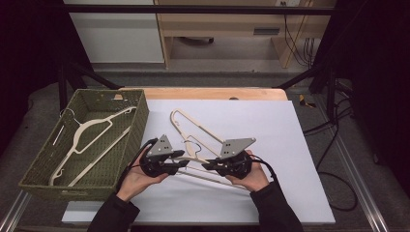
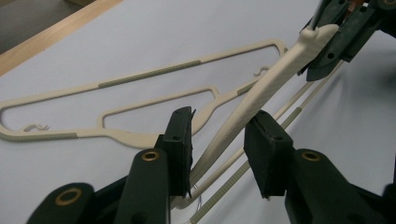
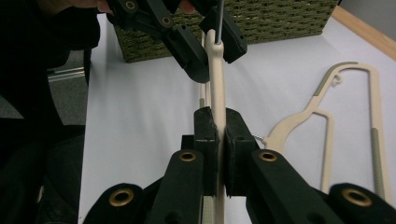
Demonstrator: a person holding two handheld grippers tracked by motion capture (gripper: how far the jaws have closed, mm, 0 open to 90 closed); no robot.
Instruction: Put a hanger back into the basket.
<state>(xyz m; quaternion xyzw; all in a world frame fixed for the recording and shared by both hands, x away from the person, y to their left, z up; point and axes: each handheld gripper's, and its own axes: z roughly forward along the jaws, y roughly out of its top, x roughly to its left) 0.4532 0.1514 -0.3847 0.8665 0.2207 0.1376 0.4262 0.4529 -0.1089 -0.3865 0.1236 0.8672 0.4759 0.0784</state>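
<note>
The right hand-held gripper (image 3: 217,130) clamps the hanger (image 3: 215,79). The left hand-held gripper (image 2: 219,140) stands half-open around it, pads apart.

Dark long sleeves, black hand-held gripper (image 1: 186,163) with brass-ringed screws, grey triangular plates, black cables

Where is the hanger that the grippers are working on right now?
In the high view the held hanger sits low on the white sheet, between the left gripper and right gripper, right of the basket.

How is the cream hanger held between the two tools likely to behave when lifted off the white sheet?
The held hanger looks thin and open-framed, so probably light. Its arm spans straight between the right tool and left tool, suggesting stiffness. The smooth plastic might slip or swing.
</note>
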